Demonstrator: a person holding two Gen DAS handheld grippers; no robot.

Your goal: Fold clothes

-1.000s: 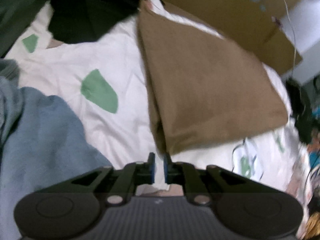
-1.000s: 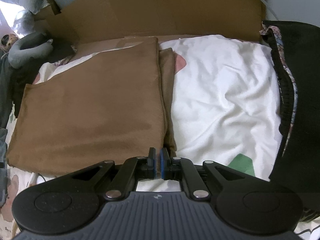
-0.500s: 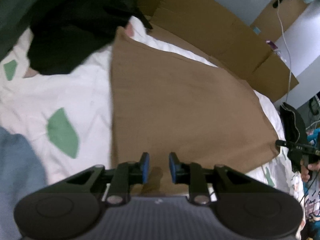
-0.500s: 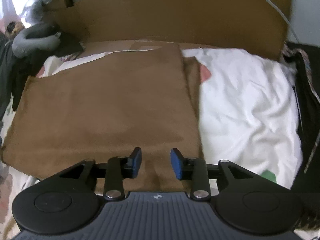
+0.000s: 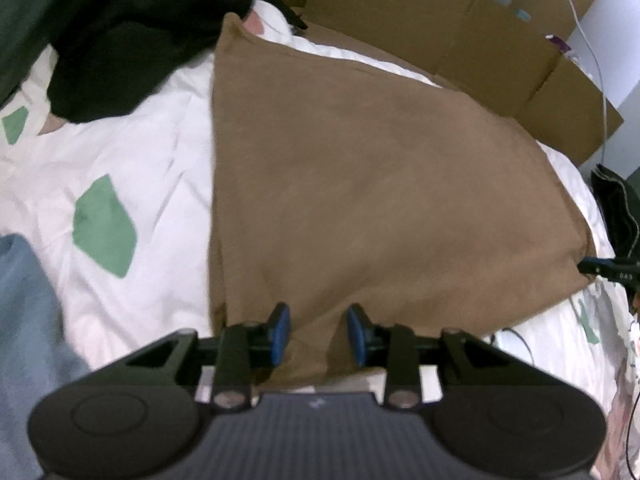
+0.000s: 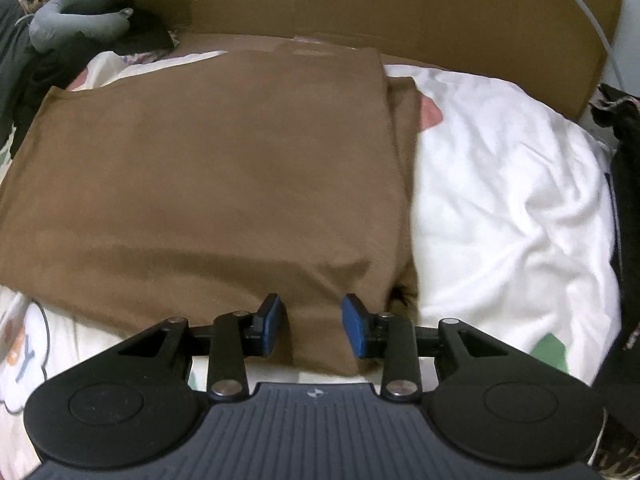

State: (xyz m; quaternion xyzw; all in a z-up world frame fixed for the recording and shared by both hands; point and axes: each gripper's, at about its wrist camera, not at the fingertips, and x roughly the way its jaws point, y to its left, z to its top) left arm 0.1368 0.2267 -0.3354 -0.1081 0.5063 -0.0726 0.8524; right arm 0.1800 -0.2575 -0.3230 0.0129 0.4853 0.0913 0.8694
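A brown garment [image 5: 380,208] lies folded flat on a white bed sheet [image 5: 132,168] with green patches. My left gripper [image 5: 318,334] is open over the garment's near corner, its blue pads on either side of the cloth edge without pinching it. In the right wrist view the same brown garment [image 6: 208,168] fills the left and middle, with a second layer showing along its right edge. My right gripper [image 6: 314,326] is open above the garment's near right corner. The tip of the other gripper [image 5: 608,270] shows at the garment's far right corner.
A blue garment [image 5: 28,320] lies at the near left and dark clothes [image 5: 128,40] are piled at the far left. Brown cardboard [image 6: 400,4] stands behind the bed. A black garment [image 6: 624,240] lies along the right side, and a grey plush toy [image 6: 76,16] sits at the far left.
Both grippers were shut at the garment's near edge a second ago. They have opened and let the cloth go, and both now sit over the flat garment.
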